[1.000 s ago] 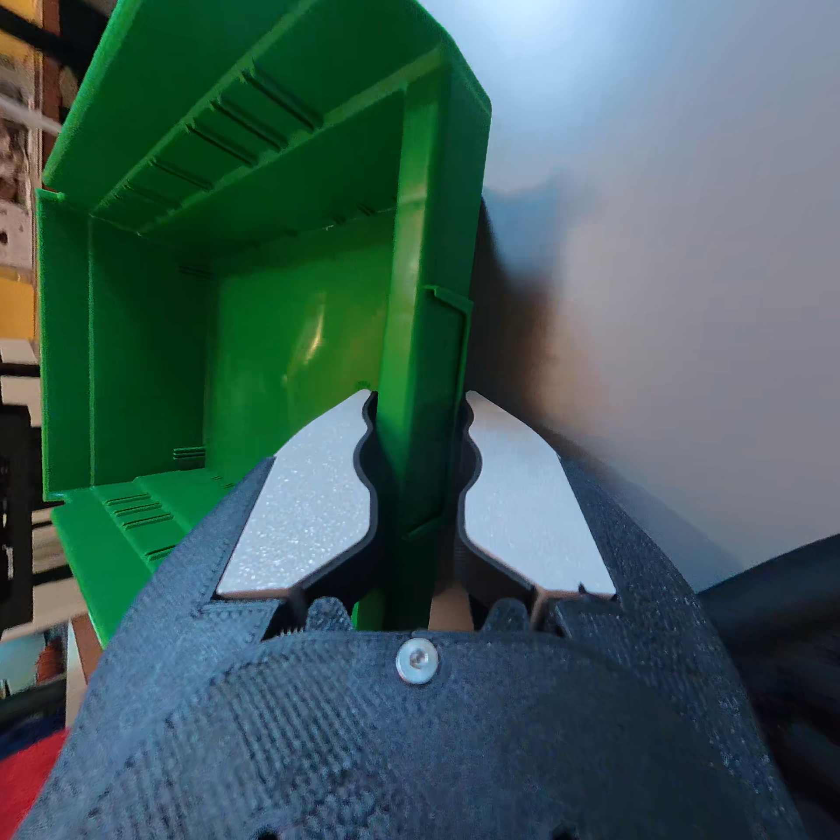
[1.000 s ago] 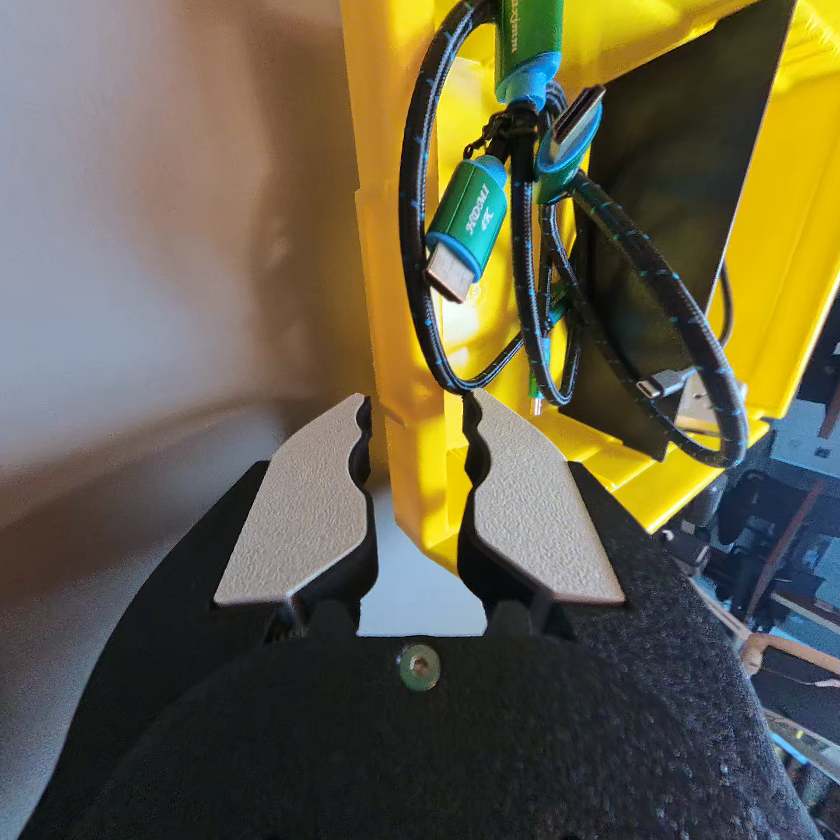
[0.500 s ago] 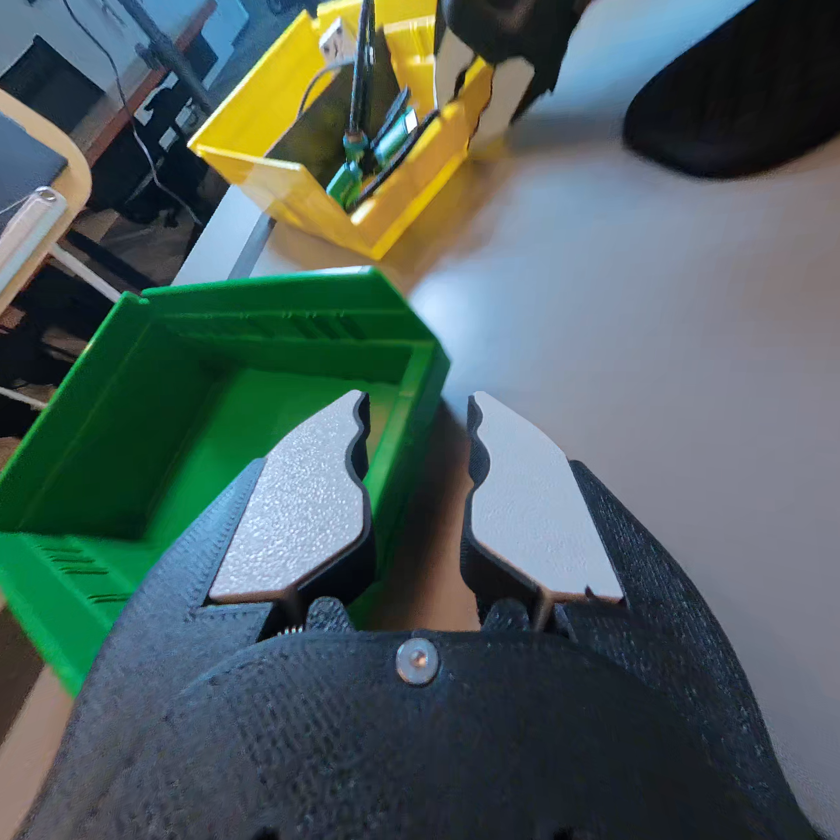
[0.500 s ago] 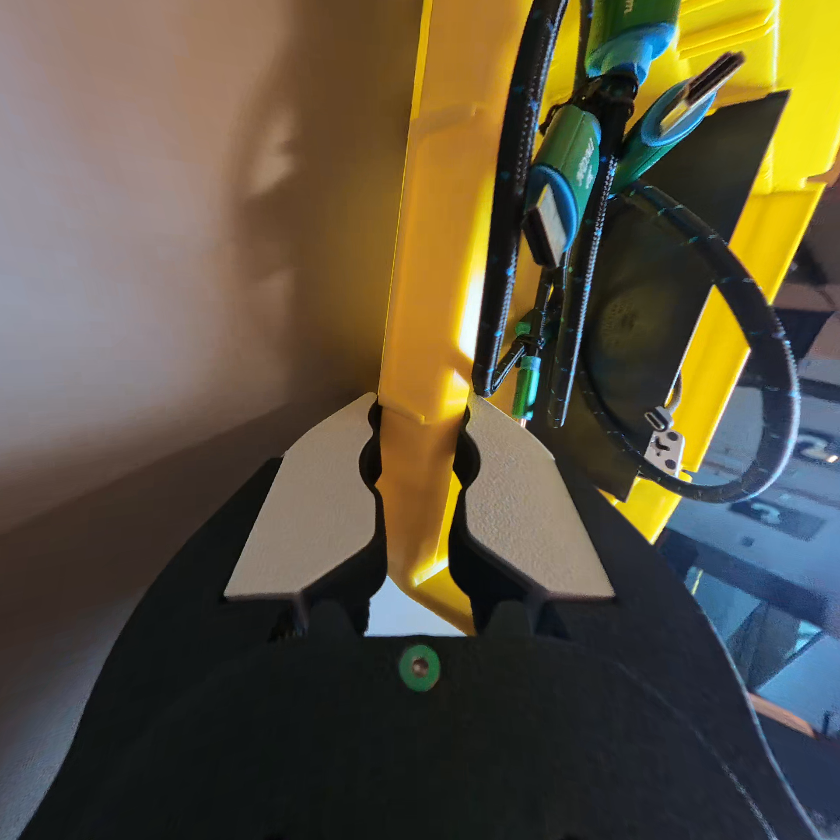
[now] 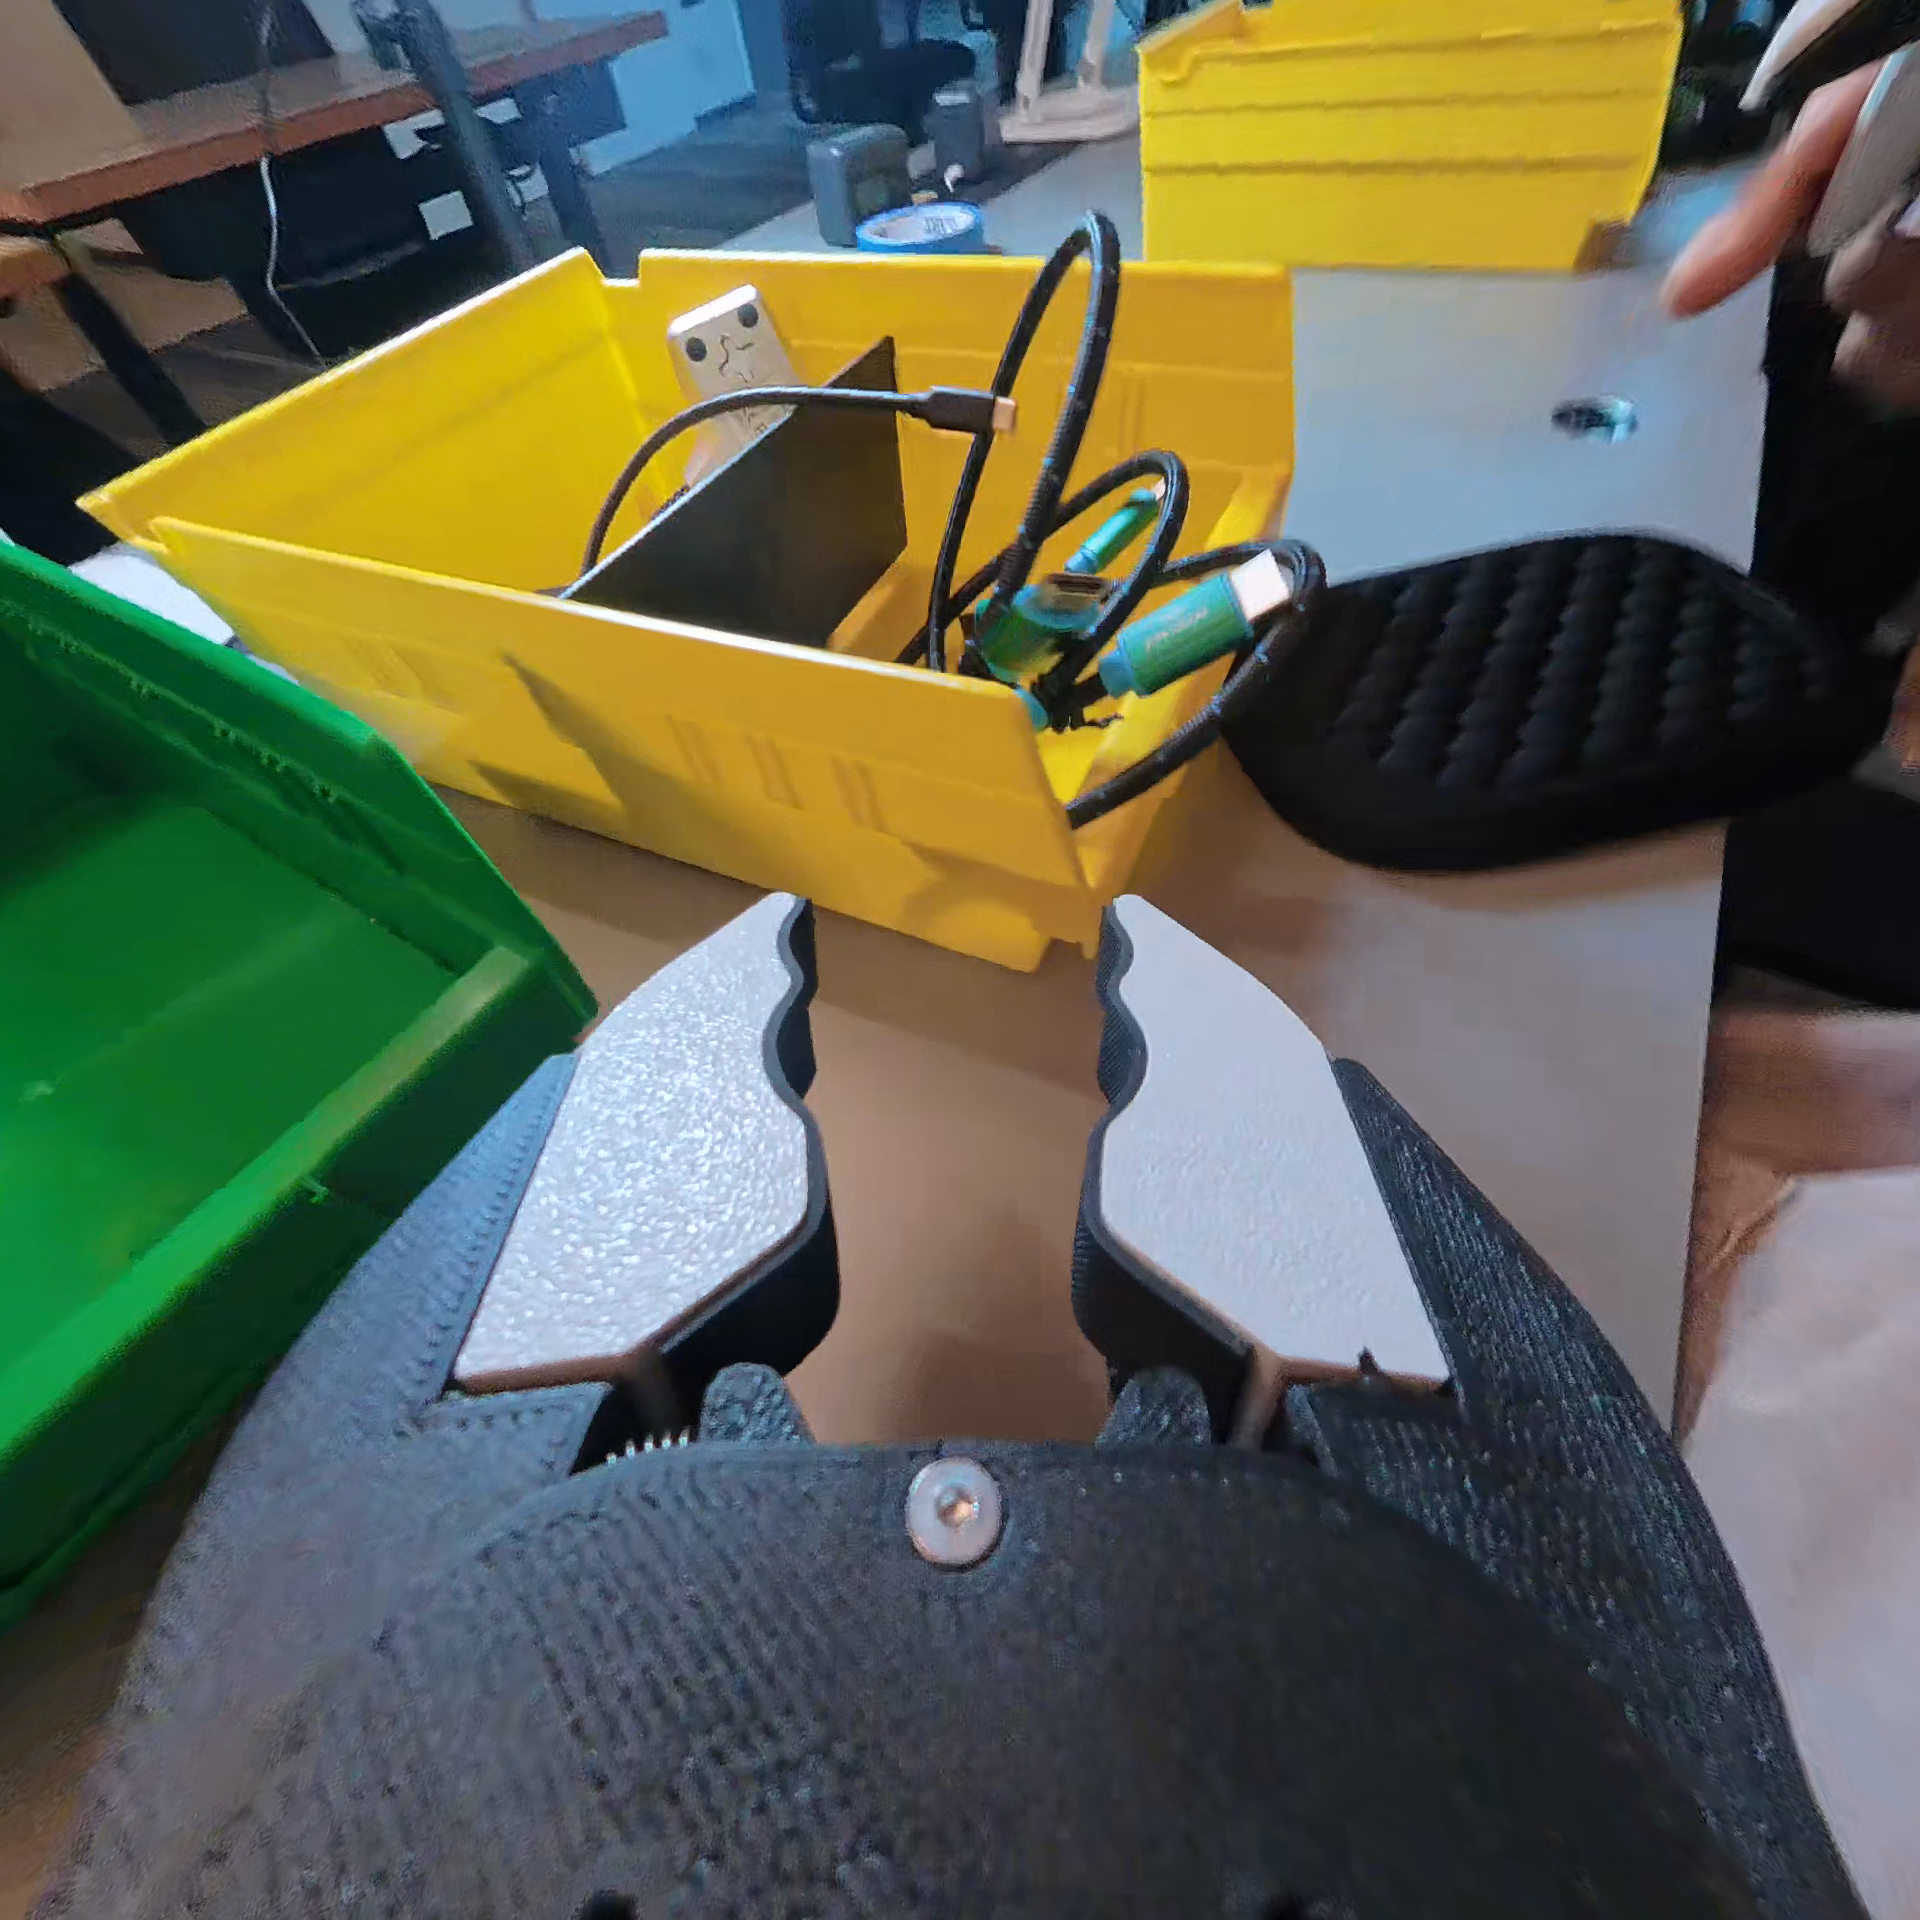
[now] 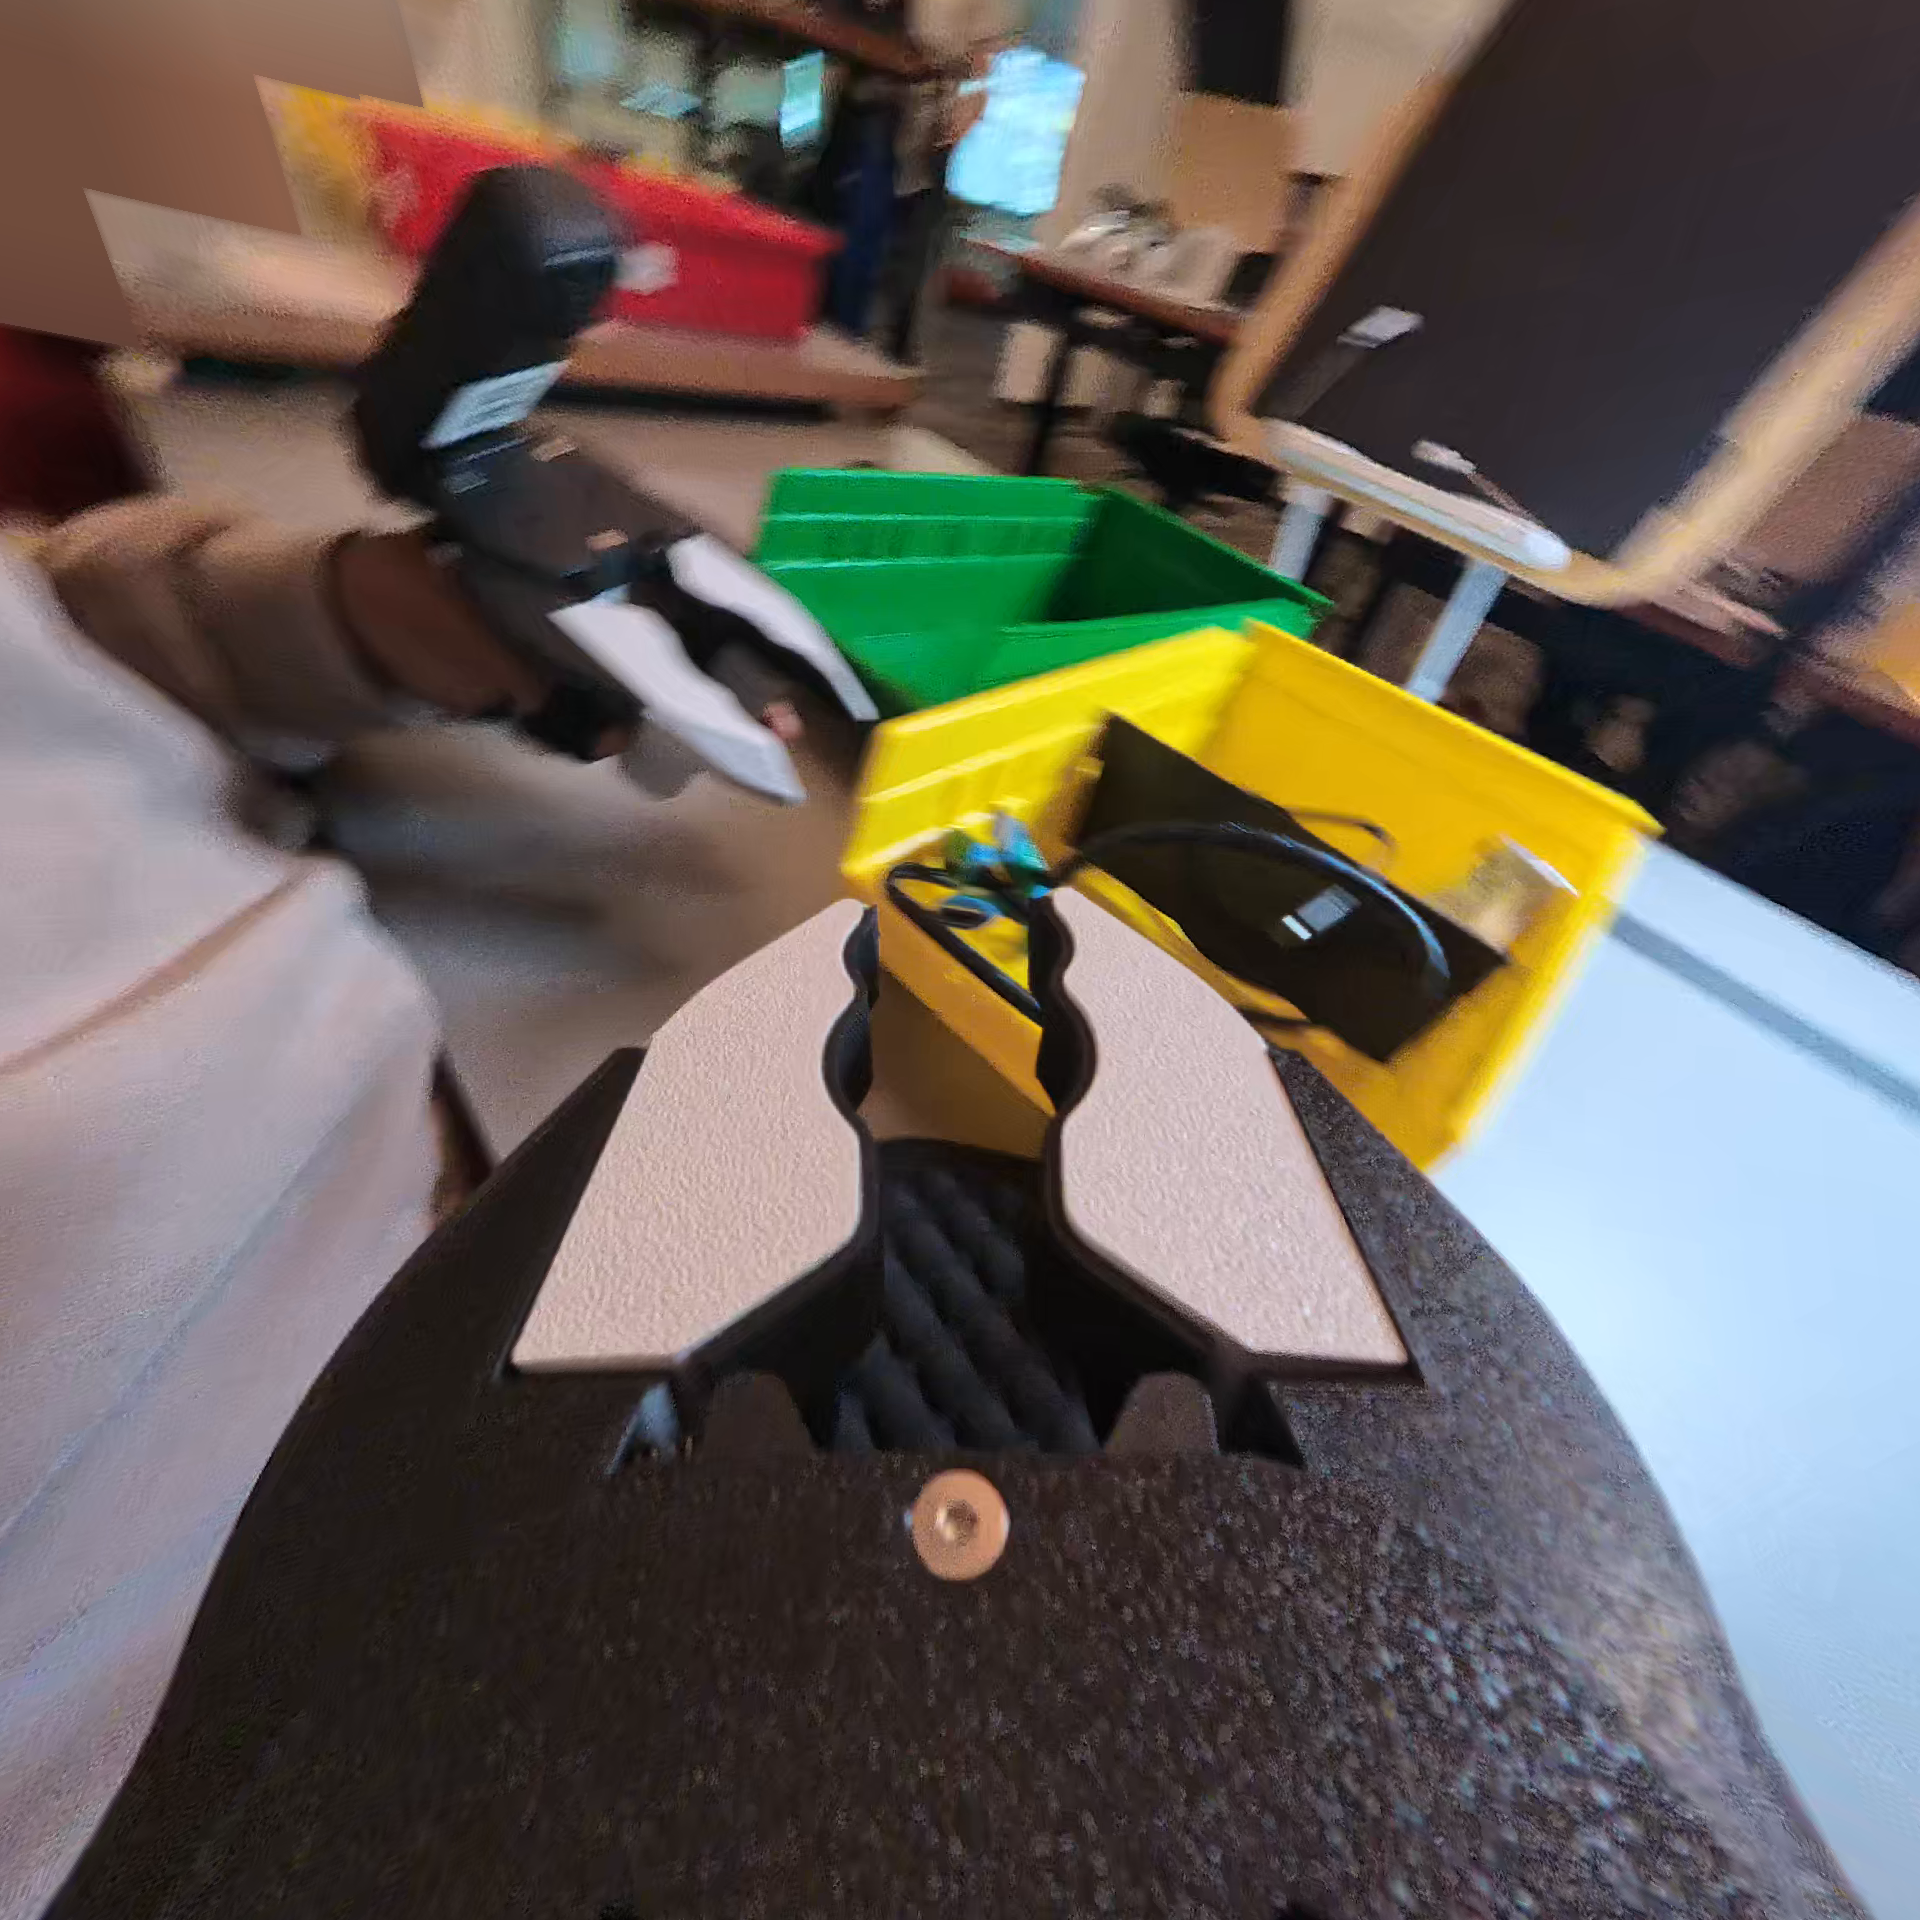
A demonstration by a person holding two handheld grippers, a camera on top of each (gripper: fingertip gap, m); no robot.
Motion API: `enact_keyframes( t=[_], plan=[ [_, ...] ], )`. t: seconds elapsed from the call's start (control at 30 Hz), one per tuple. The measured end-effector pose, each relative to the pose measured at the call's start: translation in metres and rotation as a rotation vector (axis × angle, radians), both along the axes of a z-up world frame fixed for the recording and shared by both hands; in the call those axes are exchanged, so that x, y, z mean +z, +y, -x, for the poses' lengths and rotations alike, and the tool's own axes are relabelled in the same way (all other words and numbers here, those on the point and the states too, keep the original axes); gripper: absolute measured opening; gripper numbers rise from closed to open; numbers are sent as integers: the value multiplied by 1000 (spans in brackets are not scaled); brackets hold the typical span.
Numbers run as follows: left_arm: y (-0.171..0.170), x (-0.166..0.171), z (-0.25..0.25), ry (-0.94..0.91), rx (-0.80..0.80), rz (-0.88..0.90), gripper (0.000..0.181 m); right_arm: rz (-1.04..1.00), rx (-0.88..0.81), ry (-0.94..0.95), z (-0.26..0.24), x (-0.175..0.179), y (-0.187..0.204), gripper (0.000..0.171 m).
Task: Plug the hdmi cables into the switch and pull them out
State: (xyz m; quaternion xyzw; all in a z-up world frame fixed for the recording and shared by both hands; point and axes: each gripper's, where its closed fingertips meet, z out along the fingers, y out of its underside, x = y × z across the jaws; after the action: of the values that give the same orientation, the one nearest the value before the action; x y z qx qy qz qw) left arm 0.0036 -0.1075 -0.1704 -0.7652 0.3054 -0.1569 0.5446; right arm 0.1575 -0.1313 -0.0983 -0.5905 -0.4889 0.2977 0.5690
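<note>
Both grippers have let go of their bins: left gripper (image 5: 954,925) and right gripper (image 6: 961,914) gape empty near the yellow bin (image 5: 727,717), which holds the HDMI cables (image 5: 1164,634) and switch (image 5: 727,364); the green bin (image 5: 208,997) sits beside it.

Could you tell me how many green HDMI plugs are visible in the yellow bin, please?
3: all bunched at the right end of the yellow bin, one upper, one middle, one poking over the rim. More may be hidden.
</note>
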Motion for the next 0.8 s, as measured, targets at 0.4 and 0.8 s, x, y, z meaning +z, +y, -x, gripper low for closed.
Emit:
enact_keyframes(
  t=[0.4,0.8],
  plan=[
    [31,6,-34,-192,95,-31,60,269,-437,-21,-38,-65,155,60],
    [20,-6,-26,-220,67,-3,59,182,-526,-36,-59,-36,177,57]
  ],
)
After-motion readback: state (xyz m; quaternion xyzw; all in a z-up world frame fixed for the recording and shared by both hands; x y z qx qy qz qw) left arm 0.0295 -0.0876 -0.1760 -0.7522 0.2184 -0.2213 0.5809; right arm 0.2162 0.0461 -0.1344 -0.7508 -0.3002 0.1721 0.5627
